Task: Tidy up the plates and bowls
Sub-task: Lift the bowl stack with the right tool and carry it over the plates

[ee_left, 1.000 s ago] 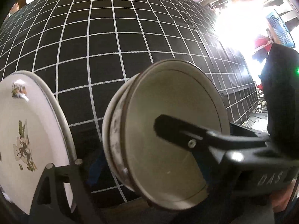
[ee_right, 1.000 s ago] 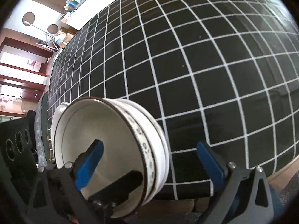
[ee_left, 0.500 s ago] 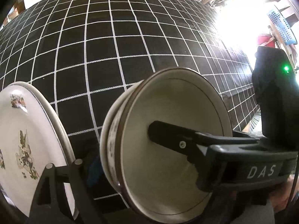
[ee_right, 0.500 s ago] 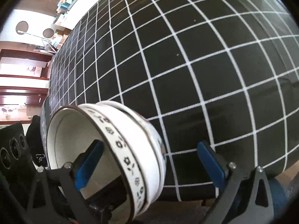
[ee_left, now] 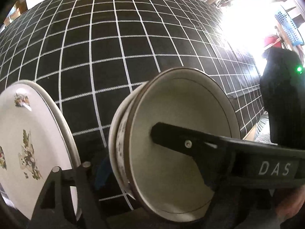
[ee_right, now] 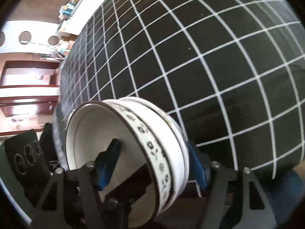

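Two nested white bowls (ee_left: 181, 103) with a dark flower band (ee_right: 162, 164) hang tilted on their side over the table's near edge. My left gripper (ee_left: 152, 173) straddles them and its jaws are closing. Its left blue pad (ee_left: 101, 171) lies against the outer base, and its right finger (ee_right: 133, 187) is inside the bowl. My right gripper (ee_right: 153, 158) is also closing around the same stack. Its left finger (ee_left: 190, 143) is in the hollow, blurred, and its right pad (ee_right: 196, 162) is at the base. A white flowered plate (ee_left: 28, 133) stands left of my left finger; its support is hidden.
A table with a black, white-gridded cloth (ee_left: 133, 38) fills both views, and its near edge (ee_right: 266, 171) drops away below the bowls. Strong window glare and a blue basket (ee_left: 287, 28) are at the right. A hand (ee_left: 289, 210) shows at the bottom right.
The right gripper's jaws have come in from wide open to either side of the bowl stack, and its view has rolled. The left view has barely changed.
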Demonstrator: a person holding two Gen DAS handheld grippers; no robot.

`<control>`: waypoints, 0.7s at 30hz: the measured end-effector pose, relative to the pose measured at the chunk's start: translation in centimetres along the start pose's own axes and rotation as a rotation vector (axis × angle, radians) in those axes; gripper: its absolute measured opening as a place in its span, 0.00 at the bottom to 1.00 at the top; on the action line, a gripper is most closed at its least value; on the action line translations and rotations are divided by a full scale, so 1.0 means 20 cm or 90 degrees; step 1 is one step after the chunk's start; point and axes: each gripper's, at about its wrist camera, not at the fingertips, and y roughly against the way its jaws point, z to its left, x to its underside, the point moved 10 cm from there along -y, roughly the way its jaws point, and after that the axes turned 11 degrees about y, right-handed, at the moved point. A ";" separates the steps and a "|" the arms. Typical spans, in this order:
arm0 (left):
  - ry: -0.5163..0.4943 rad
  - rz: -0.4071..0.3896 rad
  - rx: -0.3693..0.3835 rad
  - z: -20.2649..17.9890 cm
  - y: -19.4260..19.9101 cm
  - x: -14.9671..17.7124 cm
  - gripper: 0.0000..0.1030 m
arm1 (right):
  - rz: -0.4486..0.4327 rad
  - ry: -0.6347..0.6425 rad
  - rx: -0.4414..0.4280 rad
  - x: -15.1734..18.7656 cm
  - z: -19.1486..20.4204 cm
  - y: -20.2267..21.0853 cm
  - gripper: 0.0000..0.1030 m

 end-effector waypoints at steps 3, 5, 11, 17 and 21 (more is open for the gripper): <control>0.007 0.002 0.007 0.01 0.00 0.02 0.73 | 0.002 -0.015 0.013 0.02 0.00 0.01 0.71; 0.008 0.003 0.009 0.01 -0.01 0.04 0.73 | 0.005 -0.028 0.026 0.03 -0.02 0.03 0.71; 0.016 -0.002 0.018 0.04 0.01 0.07 0.73 | -0.009 -0.026 0.064 0.01 0.09 0.01 0.71; 0.015 -0.012 0.030 0.08 0.11 0.07 0.73 | -0.018 -0.015 0.084 -0.01 0.19 0.03 0.71; 0.020 -0.028 0.042 0.08 0.21 0.04 0.73 | -0.027 0.006 0.096 -0.05 0.28 0.07 0.71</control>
